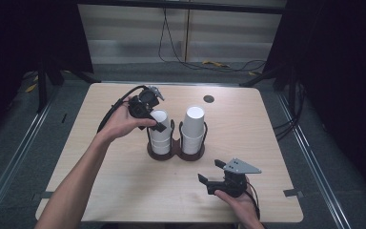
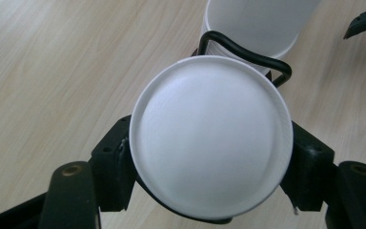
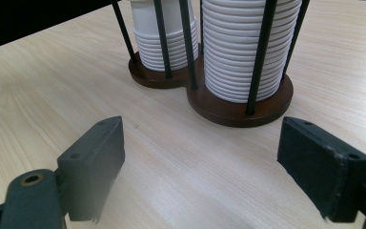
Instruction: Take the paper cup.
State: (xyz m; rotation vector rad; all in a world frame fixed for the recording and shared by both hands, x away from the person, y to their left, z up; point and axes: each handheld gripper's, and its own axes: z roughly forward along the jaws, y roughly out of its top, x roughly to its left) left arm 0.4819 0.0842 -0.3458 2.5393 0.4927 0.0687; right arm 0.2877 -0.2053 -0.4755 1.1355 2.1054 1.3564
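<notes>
Clamping the top cup (image 2: 211, 138) of the left stack (image 1: 160, 136) from above, left gripper (image 1: 156, 123) with one black jaw on each side of the white rim, pads pressed against the cup wall. Held this way, presumably, to lift a single cup off the nested pile without disturbing those beneath. Seen upside down in the left gripper view: flat bottom facing the camera, so stacked mouth-down. Sitting, that stack, in the left bay of a two-bay holder (image 1: 176, 153) with a dark wooden base and thin black wire uprights (there to keep the piles from toppling). Standing in the right bay, just beside, a taller stack (image 1: 193, 129), untouched. Resting low on the bench (image 1: 124, 191) near the front edge, well apart from the holder, right gripper (image 1: 210, 174) with jaws spread wide and nothing between them, aimed toward the holder as the right gripper view shows. Waiting there, most likely, to receive or steady something once the cup comes free. Still seated on its pile, by the look of it, the clamped cup.
</notes>
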